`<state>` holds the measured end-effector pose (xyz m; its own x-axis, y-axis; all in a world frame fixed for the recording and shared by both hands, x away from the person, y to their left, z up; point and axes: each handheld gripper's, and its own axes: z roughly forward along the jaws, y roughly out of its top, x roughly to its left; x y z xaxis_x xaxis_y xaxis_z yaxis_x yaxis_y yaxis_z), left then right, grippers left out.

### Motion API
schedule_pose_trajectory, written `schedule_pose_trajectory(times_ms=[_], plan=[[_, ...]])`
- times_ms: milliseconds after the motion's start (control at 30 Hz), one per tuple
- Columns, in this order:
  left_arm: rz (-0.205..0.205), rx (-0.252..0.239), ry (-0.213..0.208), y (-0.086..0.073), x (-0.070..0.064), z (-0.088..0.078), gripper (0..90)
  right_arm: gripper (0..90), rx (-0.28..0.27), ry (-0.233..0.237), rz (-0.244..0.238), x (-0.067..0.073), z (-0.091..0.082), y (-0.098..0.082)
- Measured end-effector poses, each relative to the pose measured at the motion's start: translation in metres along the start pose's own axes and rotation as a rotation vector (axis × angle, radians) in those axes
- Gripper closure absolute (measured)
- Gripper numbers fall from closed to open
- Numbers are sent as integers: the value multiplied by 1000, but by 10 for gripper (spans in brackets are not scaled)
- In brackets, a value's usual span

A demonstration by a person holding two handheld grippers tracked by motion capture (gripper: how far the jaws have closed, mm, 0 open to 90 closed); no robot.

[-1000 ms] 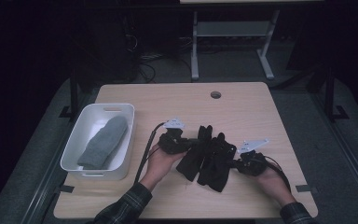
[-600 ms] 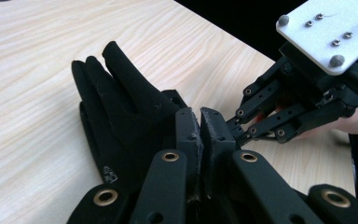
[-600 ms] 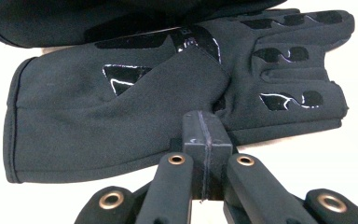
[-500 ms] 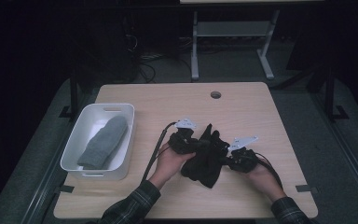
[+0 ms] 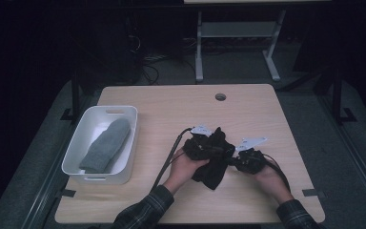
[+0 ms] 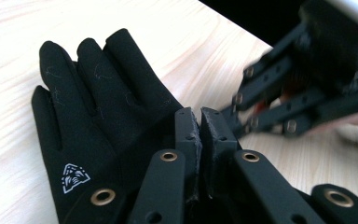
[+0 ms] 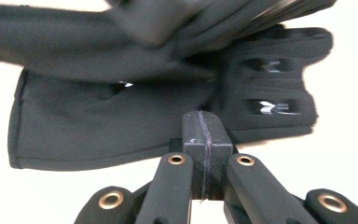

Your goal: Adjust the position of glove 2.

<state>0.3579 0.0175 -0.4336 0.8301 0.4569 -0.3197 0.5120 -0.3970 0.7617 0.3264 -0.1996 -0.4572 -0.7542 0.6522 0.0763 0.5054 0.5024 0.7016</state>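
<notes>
Your left hand-held gripper [image 5: 204,148] and right hand-held gripper [image 5: 248,160] meet near the desk's [image 5: 171,102] front edge, at about five o'clock from its centre. The left jaws stand almost together, having just eased apart slightly, at the black glove's [image 6: 98,116] cuff. The right jaws are pressed together against the glove's edge. At nine o'clock, a white bin [image 5: 124,112] holds a grey mitten [image 5: 106,145].
</notes>
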Motion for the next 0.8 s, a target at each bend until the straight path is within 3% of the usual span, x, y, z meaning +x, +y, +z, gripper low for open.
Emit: schedule_pose_trajectory(times_ms=[200, 333, 400, 533, 800], plan=[[13, -14, -18, 2, -4, 1, 732, 785, -22, -66, 55, -22, -18, -11], [57, 15, -25, 2, -8, -3, 877, 607, -23, -111, 89, -34, -24, -20], [78, 41, -29, 0, -11, -4, 894, 484, -17, -131, 101, -37, -24, -23], [109, 84, -39, -8, -20, -2, 894, 391, 3, -174, 111, -42, -22, -27], [109, 172, -35, -26, -18, 19, 894, 292, 16, -212, 109, -47, -18, -31]])
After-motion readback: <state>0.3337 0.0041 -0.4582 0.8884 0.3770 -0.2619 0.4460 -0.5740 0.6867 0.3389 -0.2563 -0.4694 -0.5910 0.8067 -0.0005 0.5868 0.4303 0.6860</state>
